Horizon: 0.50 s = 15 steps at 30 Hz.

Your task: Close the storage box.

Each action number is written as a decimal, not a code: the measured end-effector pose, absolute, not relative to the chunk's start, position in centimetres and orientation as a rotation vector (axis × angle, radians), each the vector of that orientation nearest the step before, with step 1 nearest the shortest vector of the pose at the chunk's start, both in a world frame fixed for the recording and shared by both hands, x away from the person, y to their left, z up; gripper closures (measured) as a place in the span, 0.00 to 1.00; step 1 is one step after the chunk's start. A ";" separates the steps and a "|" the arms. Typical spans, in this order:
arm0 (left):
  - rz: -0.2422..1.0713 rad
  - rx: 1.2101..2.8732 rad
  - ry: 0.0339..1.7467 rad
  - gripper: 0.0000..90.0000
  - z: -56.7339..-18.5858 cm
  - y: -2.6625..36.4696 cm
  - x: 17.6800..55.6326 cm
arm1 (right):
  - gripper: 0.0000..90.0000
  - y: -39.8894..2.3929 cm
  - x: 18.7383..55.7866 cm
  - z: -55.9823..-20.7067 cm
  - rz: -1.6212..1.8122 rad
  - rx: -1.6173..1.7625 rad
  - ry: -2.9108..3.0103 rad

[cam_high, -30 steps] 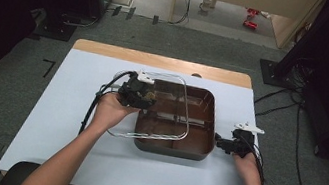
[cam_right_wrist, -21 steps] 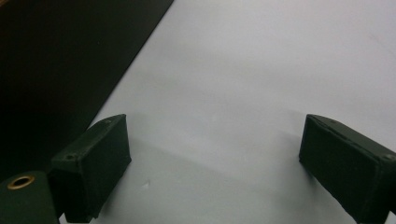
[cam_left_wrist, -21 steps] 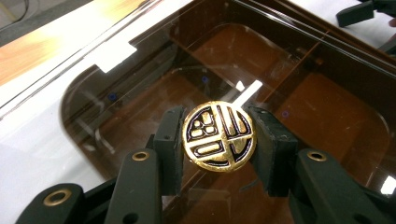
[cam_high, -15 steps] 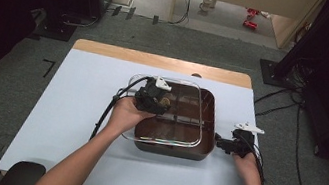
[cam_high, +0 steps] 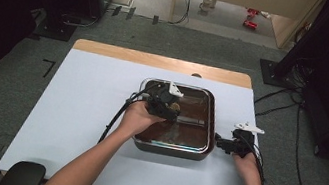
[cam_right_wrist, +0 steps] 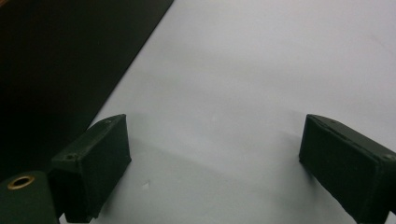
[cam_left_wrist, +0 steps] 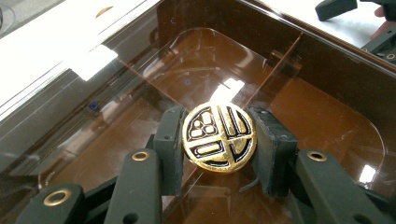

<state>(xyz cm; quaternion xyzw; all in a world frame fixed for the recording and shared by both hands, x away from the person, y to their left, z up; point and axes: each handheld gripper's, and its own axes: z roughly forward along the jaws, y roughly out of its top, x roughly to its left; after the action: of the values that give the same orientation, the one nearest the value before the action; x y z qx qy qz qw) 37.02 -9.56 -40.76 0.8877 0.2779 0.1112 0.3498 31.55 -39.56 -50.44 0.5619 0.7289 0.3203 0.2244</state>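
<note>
A dark brown square pan [cam_high: 168, 149] stands on the white table right of centre. A clear glass lid [cam_high: 196, 105] lies over it, its edges roughly in line with the rim. My left gripper [cam_high: 169, 107] reaches over the pan's left half and is shut on the lid's round gold knob [cam_left_wrist: 218, 137], with a pad [cam_left_wrist: 170, 140] pressed against each side. My right gripper [cam_high: 220, 143] rests low on the table just right of the pan, pointing at its side wall [cam_right_wrist: 56, 70]. Its jaws [cam_right_wrist: 215, 154] stand open with bare table between them.
The white table top [cam_high: 78, 108] has free room left of the pan and in front of it. A wooden strip [cam_high: 157, 61] runs along the far edge. Cables trail from both grippers. Dark stands and cables are on the floor around the table.
My left gripper has carried the glass lid to the right and slightly down, from overhanging the pan's left side to lying squarely over it. The right gripper has stayed in place.
</note>
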 end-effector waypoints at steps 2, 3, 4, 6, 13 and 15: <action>0.292 2.299 0.716 0.66 -40.9 -9.8 37.1 | 0.09 -39.6 31.5 -50.4 0.884 1.551 2.011; 0.299 2.298 0.712 0.66 -41.1 -10.0 37.1 | 0.09 -39.6 31.6 -50.4 0.884 1.551 2.011; 0.299 2.298 0.712 0.66 -41.1 -10.0 37.1 | 0.09 -39.6 31.6 -50.4 0.884 1.551 2.011; 0.302 2.299 0.710 0.66 -41.2 -10.2 37.2 | 0.09 -39.6 31.6 -50.4 0.884 1.550 2.012; 0.317 2.305 0.699 0.66 -41.7 -11.0 37.3 | 0.09 -39.6 31.6 -50.4 0.883 1.552 2.012; 0.316 2.308 0.701 0.66 -41.8 -11.2 37.3 | 0.09 -39.6 31.6 -50.4 0.884 1.553 2.012</action>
<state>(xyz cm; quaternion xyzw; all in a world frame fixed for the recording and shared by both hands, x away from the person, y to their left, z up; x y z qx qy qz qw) 37.30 -11.23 -41.80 0.8897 0.2702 0.1219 0.3473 31.55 -39.56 -50.42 0.5624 0.7289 0.3200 0.2234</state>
